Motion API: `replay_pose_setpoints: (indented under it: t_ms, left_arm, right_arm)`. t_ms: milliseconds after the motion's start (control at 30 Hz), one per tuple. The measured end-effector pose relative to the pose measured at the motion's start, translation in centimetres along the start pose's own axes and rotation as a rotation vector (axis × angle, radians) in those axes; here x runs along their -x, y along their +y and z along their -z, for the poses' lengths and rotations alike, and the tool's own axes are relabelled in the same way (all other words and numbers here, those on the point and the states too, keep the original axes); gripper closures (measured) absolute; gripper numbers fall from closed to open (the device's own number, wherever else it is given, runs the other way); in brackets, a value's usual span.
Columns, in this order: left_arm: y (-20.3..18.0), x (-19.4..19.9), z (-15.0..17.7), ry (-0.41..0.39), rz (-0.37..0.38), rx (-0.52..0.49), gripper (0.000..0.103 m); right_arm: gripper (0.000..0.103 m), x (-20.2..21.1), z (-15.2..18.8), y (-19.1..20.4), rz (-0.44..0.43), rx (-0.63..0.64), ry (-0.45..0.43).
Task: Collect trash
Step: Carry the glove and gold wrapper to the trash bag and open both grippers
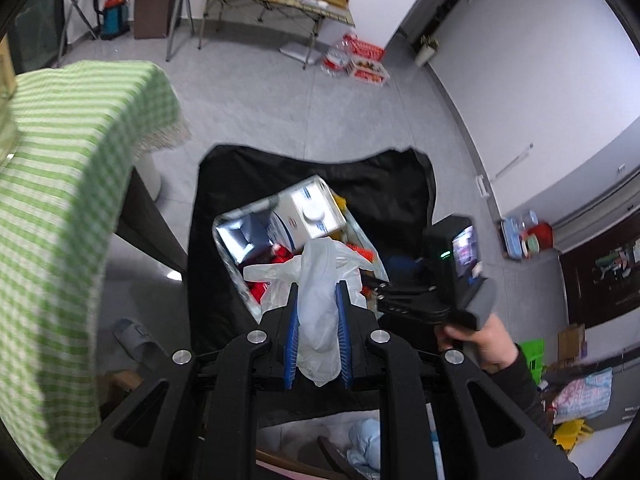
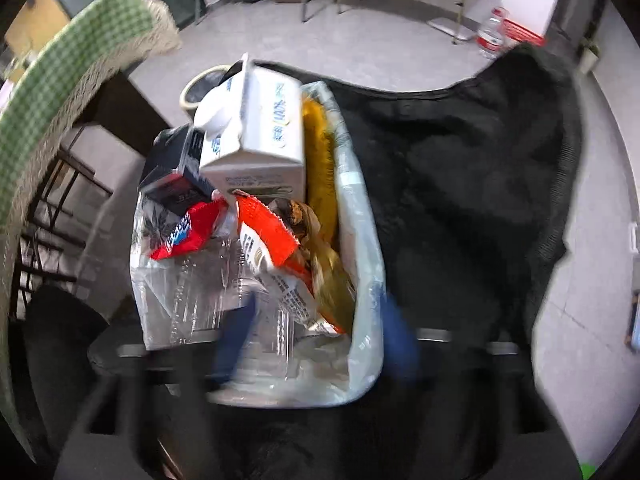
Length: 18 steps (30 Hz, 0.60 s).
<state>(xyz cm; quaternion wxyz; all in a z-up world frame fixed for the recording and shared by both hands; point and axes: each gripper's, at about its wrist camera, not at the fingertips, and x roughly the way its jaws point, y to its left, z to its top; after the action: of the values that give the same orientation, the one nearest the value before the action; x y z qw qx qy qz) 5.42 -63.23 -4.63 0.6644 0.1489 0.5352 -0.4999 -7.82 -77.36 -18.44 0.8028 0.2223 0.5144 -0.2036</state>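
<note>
Left claw clamps white plastic bag.

White thin plastic bag, crumpled, pinched in left tool. Below, clear-lined trash bin packed full: white milk carton tipped on top, red wrappers, yellow packet.

Black two-finger grippers, blue-padded, hand-held.
Left black plastic gripper: ribbed blue finger pads, round silver screws. Right black gripper: green indicator light, small lit screen. Bare-skinned right hand, dark sleeve.
</note>
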Motion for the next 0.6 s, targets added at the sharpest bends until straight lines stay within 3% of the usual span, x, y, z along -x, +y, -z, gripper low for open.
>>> replay_pose_setpoints:
  t_ms: [67,200,400,467,600]
  left_arm:
    - [-0.5,-1.4,0.1,0.026,0.005,-0.007,0.089]
    - [-1.4,-3.8,0.1,0.059,-0.006,-0.01,0.089]
    - [-1.9,-8.1,0.2,0.143,0.006,0.032,0.089]
    - [-2.5,-9.3,0.0,0.155,0.008,0.028,0.089]
    - [-4.1,-12.0,-0.5,0.167,0.011,0.018,0.089]
  right_arm:
    - [0.036,2.5,0.4,-0.6,-0.005,-0.024,-0.078]
    - [0.032,6.9,2.1,-1.6,0.063,-0.075,-0.264]
    - [0.031,8.3,4.1,-1.3,0.121,-0.104,-0.426]
    - [0.031,9.4,4.5,-1.5,0.116,-0.118,-0.518]
    - [0.031,10.9,5.8,-4.4,0.125,-0.291,-0.632]
